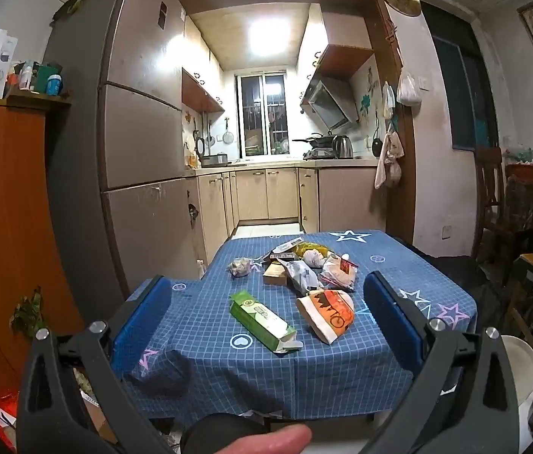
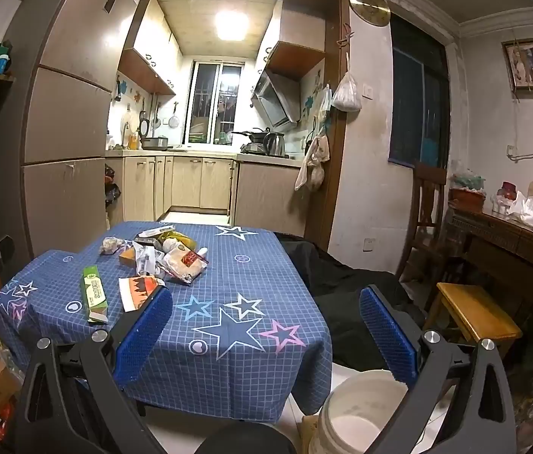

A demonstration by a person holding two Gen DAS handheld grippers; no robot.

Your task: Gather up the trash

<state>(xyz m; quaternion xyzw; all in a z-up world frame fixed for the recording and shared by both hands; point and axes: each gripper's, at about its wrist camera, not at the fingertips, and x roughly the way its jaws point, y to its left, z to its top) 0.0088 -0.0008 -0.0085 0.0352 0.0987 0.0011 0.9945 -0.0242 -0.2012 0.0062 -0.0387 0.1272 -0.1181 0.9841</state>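
Trash lies on a table under a blue star-patterned cloth point(image 1: 398, 261). Nearest me are a green carton point(image 1: 264, 321) with an open end and an orange-and-white paper bag point(image 1: 327, 312). Behind them sits a heap of wrappers point(image 1: 304, 265), a small cardboard box and a crumpled ball point(image 1: 239, 266). My left gripper point(image 1: 266, 302) hovers open before the table's near edge, empty. In the right wrist view the green carton point(image 2: 95, 295), the orange bag point(image 2: 138, 291) and the wrapper heap point(image 2: 168, 253) lie left of my right gripper point(image 2: 266, 314), which is open and empty. A white bucket point(image 2: 361, 412) stands on the floor below it.
A wooden cabinet point(image 1: 5, 227) and a tall fridge flank the table's left. Dark cloth point(image 2: 342, 276) is piled to the table's right, with a small wooden stool point(image 2: 474, 314), a chair and a sideboard beyond. A kitchen doorway opens behind the table. A fingertip point(image 1: 266, 440) shows at the bottom edge.
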